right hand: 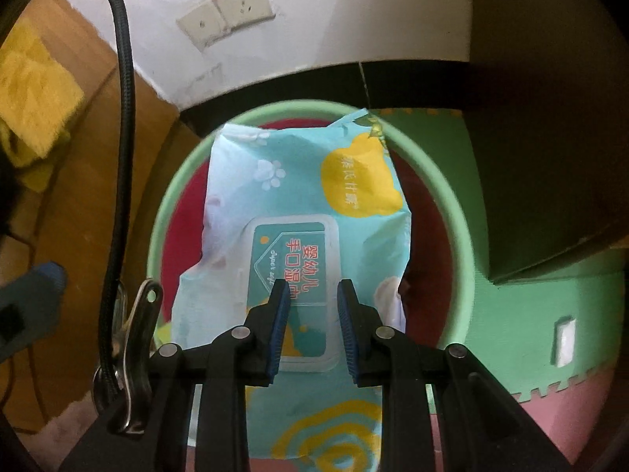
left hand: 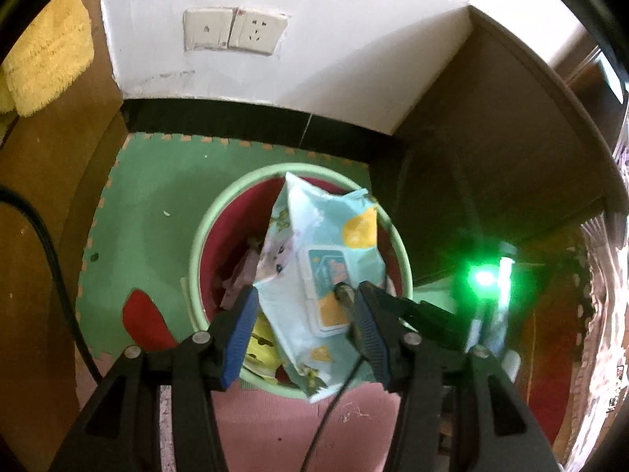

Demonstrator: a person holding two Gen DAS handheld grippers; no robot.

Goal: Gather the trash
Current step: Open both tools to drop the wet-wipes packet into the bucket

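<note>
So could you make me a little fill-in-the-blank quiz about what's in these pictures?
1. The wet wipes pack hangs over a round bin with a ____ rim.
2. The pack's plastic lid sits between the right tool's ____ pads.
3. On the white wall there is a power ____.

Missing words: green; blue; socket

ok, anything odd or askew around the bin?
Yes: the wet-wipes pack isn't down in the green bin. It sits tilted above the opening, one corner past the far rim, with the right tongs on its lid. Other trash lies inside.
</note>
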